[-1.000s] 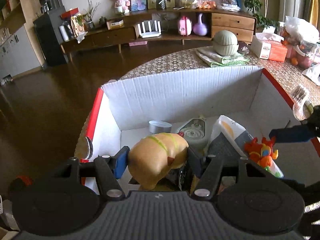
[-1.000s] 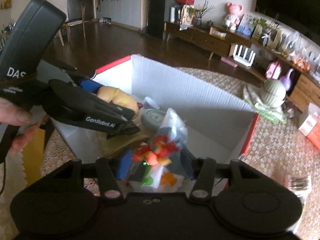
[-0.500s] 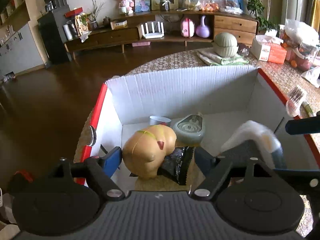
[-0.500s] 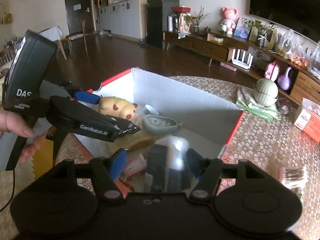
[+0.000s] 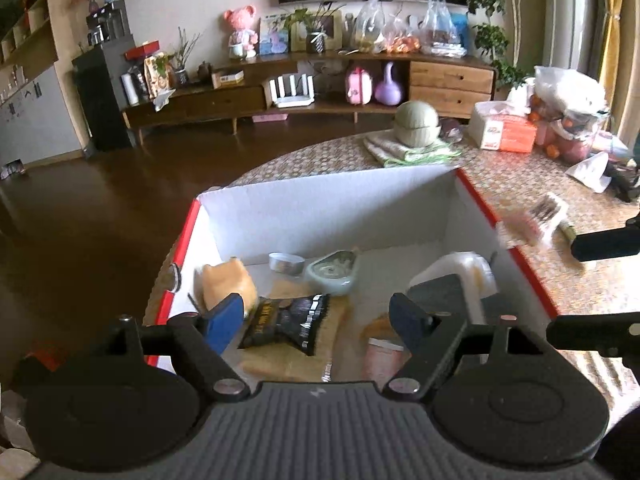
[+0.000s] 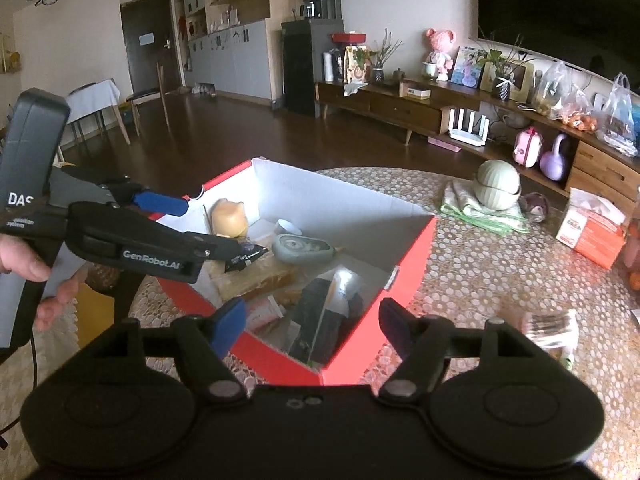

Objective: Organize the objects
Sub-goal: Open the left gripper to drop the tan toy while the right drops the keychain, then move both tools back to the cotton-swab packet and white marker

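Both grippers now spread, nothing held: left gripper (image 5: pixel 318 314) let go of yellow plush (image 5: pixel 226 282), which now lies inside red box (image 6: pixel 408 264) by its left wall; right gripper (image 6: pixel 312 322) dropped what looks like the toy packet (image 5: pixel 460 276), blurred, at box's right side.

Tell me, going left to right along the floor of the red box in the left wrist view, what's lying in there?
Yellow plush toy → small round tin → grey-green case → white packet against the right wall of the red box.
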Demonstrator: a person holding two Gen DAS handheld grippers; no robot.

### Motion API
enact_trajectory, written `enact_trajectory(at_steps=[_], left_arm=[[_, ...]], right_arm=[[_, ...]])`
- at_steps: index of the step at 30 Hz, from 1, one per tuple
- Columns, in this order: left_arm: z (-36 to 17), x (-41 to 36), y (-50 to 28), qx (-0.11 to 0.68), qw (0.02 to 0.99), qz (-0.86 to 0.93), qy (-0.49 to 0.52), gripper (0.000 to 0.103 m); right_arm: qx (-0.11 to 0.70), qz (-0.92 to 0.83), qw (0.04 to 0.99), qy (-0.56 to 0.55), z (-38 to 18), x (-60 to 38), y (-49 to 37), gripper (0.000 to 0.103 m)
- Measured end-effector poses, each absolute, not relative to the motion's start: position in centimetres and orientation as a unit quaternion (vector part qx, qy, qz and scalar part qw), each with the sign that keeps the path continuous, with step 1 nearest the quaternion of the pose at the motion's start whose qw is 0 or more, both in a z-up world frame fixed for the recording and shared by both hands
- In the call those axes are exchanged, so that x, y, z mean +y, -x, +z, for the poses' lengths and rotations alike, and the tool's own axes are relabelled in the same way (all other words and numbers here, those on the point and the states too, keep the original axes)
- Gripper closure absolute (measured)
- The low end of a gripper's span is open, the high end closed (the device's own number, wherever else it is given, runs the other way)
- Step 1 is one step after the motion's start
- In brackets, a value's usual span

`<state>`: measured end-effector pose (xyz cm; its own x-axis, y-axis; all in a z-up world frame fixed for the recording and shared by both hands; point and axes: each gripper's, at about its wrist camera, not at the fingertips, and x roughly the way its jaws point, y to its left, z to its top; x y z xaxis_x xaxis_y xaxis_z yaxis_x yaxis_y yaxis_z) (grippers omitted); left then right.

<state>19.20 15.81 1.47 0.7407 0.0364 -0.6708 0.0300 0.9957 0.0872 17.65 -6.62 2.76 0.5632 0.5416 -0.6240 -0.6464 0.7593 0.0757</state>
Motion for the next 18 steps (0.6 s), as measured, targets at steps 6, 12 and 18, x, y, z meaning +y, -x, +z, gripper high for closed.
enact_trajectory(at_steps=[6,12,18], left_arm=[[2.9,13.8,-17.3,0.341,0.939,-0.018,-0.035,0.024],[3.8,11.4,-15.8,0.332,0.942,-0.041,-0.028,0.024],[3.7,9.1,-14.5,0.329,0.942,-0.060,-0.021,0.018]], right_arm=[[0.316,0.335,0.885,0.070,3.6,-8.9,-16.2,0.029],[0.312,0.329,0.890,0.058,3.8,-11.7,-14.6,0.021],[0.310,0.309,0.898,0.053,3.0,-15.1,-13.1,0.008]])
